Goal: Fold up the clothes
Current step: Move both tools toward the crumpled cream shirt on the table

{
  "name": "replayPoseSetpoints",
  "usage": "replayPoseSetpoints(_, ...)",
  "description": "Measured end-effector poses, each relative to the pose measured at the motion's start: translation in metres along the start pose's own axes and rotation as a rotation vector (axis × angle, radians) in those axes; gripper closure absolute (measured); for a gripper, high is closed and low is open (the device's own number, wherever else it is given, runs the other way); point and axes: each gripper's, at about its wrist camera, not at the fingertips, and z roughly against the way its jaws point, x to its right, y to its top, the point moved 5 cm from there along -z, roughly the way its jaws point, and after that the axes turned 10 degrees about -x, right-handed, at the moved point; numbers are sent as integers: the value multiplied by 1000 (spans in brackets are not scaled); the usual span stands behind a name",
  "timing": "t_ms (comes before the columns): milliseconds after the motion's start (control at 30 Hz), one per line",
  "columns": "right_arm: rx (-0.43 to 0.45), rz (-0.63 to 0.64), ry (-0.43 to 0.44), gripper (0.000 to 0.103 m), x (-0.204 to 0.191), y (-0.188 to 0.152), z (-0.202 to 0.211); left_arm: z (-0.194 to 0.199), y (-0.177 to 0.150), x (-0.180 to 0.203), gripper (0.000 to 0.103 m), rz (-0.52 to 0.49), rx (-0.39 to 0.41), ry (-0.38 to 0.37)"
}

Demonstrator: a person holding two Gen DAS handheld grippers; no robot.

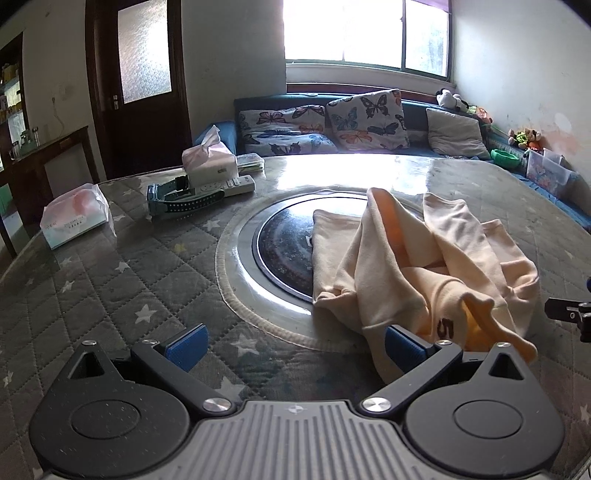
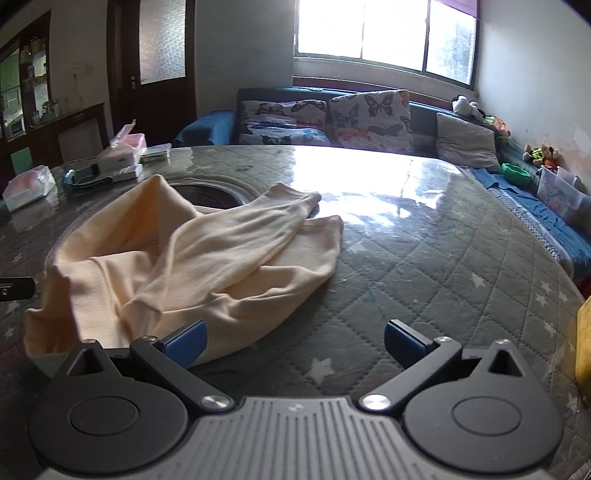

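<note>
- One garment [image 1: 424,266] on my screen, a cream/peach top, lying crumpled on the table [image 1: 110,295], partly over the dark round inset [image 1: 284,240] in the middle.
- Two grippers. My left gripper [image 1: 295,341] has its fingers [image 1: 186,345] spread wide with nothing between them; the right-hand blue pad sits right against the garment's near edge, can't tell if it actually touches.
- My right gripper [image 2: 294,341] is spread just as wide and empty too, its left pad over the hem of the garment [image 2: 192,258], the other pad over bare table [image 2: 443,277].
- Two tissue packs: one soft pack [image 1: 74,218] at the far left, one box [image 1: 208,162] further back.
- One white remote [image 1: 221,188] and one teal-and-black strap thing [image 1: 177,199] next to the box, not sure what that one is.
- Three cushions on the sofa [image 1: 413,114] behind: two butterfly-print, one plain grey.
- A few plush toys [image 1: 448,99] along the sofa back, too small to count properly.
- Hard to read: a dark printed "5" on the garment, the rest of the print is folded under. The window [image 1: 365,33] is blown out white, and glare washes out the far half of the table.
- A black bit of the right gripper pokes in at the right edge of the left view, cut off.
</note>
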Motion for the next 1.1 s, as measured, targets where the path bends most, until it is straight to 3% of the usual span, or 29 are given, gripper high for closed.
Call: replayPoseSetpoints(1100, 27, 90, 89, 7, -39, -5, 17, 15, -7, 9, 0, 29, 8, -3)
